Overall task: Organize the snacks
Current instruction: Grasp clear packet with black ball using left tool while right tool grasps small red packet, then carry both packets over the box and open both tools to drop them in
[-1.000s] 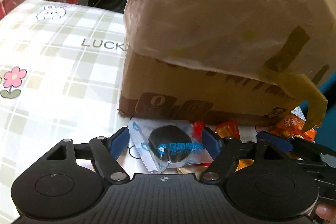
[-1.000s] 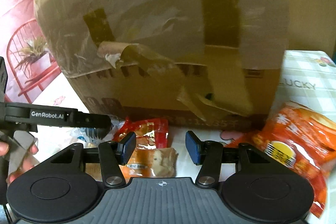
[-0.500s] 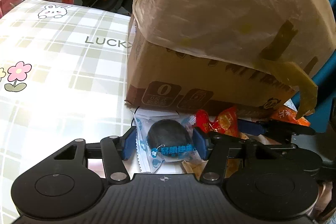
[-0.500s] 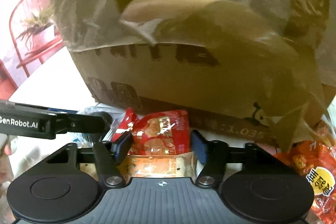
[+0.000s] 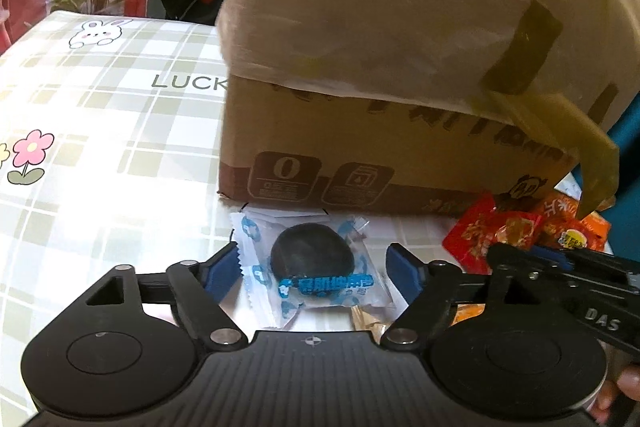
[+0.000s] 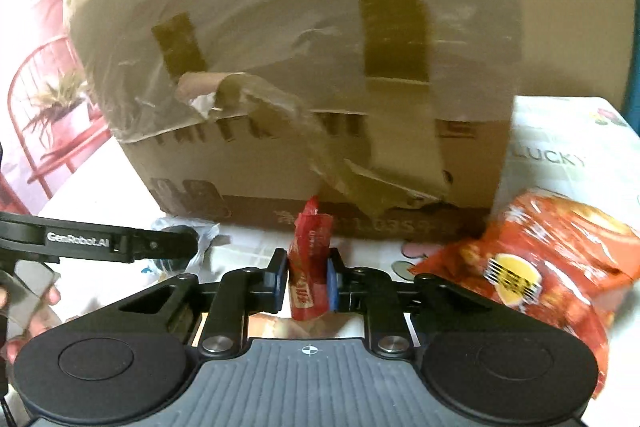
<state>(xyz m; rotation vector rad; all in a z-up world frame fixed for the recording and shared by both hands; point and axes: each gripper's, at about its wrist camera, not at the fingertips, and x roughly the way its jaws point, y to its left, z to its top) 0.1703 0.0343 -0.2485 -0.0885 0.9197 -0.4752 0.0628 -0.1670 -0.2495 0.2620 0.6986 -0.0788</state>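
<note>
My right tongs [image 6: 307,279] pinch a red snack packet [image 6: 310,259] upright at centre frame. My left tongs [image 5: 314,269] gape wide around a dark wrapped candy [image 5: 312,259] lying on the surface [image 5: 100,147].

**Left gripper spread around a wrapped dark snack**

The left gripper [image 5: 312,273] sits low over the table [image 5: 100,107], its blue-padded fingers [image 5: 218,273] wide apart. Between them lies a clear wrapper with blue print holding a round dark snack [image 5: 314,261]; neither pad touches it. Just behind the snack stands a cardboard box [image 5: 400,147], its upper part covered in wrinkled plastic film, a loose strip of yellowish tape [image 5: 576,147] hanging off its right side. Near the table's right edge lie red and orange snack packets [image 5: 520,231], with the right gripper [image 5: 568,271] reaching in just in front of them. The tablecloth is checked, with a rabbit, a pink flower and the letters "LUCK".
</note>
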